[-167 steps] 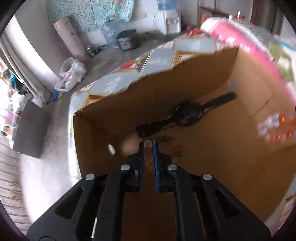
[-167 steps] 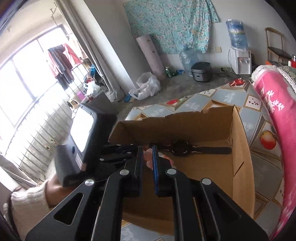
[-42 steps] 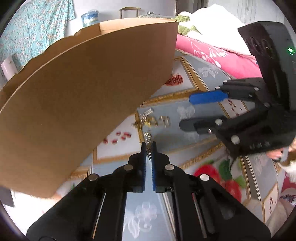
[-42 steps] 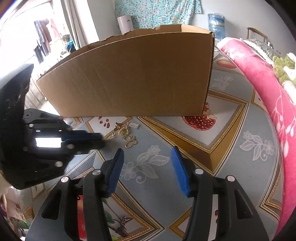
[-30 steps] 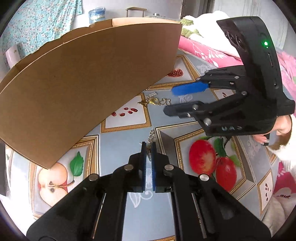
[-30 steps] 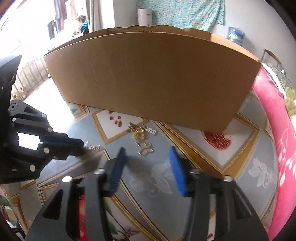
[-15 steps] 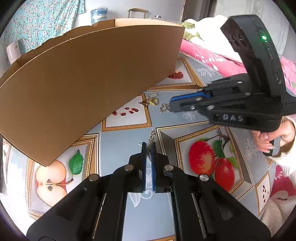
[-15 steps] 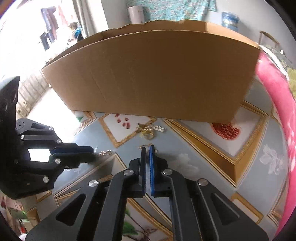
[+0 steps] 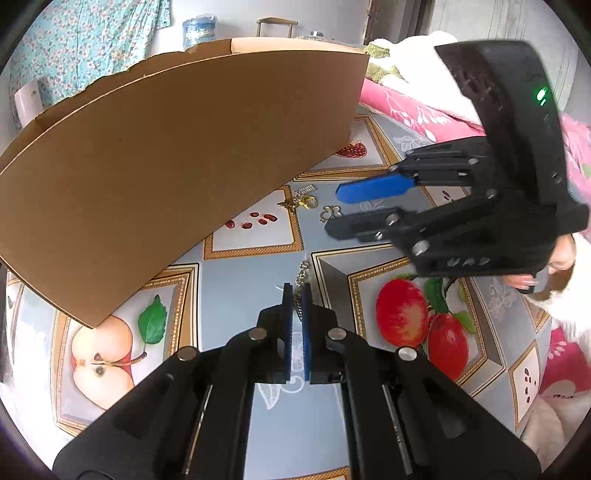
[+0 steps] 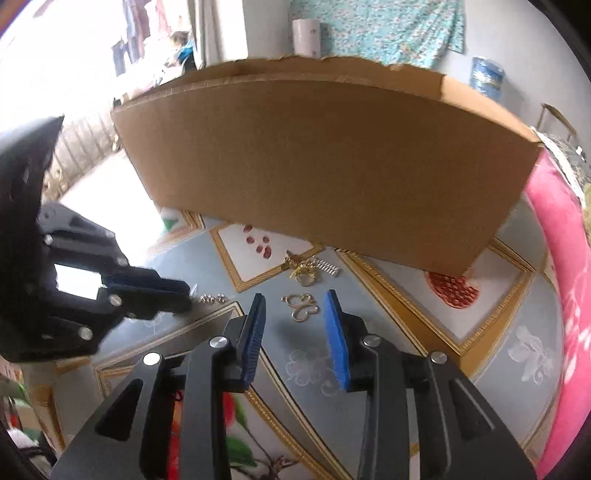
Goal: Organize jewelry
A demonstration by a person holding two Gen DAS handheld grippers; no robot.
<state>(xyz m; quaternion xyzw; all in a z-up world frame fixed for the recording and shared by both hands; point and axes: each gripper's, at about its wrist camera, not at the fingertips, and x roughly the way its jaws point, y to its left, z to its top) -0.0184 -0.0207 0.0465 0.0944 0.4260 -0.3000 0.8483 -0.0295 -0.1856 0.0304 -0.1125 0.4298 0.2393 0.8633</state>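
The left gripper (image 9: 296, 291) is clamped tight on a silver chain (image 9: 302, 271), whose links poke up out of the fingertips over the fruit-printed tablecloth (image 9: 236, 288). Only the left wrist view shows that the chain is really pinched between the pads; from the right wrist view the left gripper (image 10: 188, 291) comes in side-on, with just a few silver links (image 10: 211, 298) peeking past its tips.

The right gripper (image 10: 295, 314) has just been opening, its blue pads now standing partly apart with nothing between them. It hovers over a gold butterfly-shaped piece (image 10: 301, 304) lying on the cloth, which shows in the gap beyond the fingertips. The right wrist view lays the small heap out best: a gold ring and clasp cluster (image 10: 303, 271) and a little silver spring-like piece (image 10: 327, 266), all close under the near wall of the cardboard box (image 10: 332, 177). In the left wrist view the same heap is smaller and further off, gold cluster (image 9: 301, 202) and butterfly piece (image 9: 331, 213) just beside the right gripper (image 9: 338, 210).

The left wrist view alone gives the right gripper's housing with a green light (image 9: 541, 95), plus the person's fingers (image 9: 554, 266) wrapped behind it and a pink blanket (image 9: 413, 114) along the far side. There are raised letters on the housing, too blurred to read. The right wrist view alone catches the bright window side and a floral cloth (image 10: 373, 26) on the wall.
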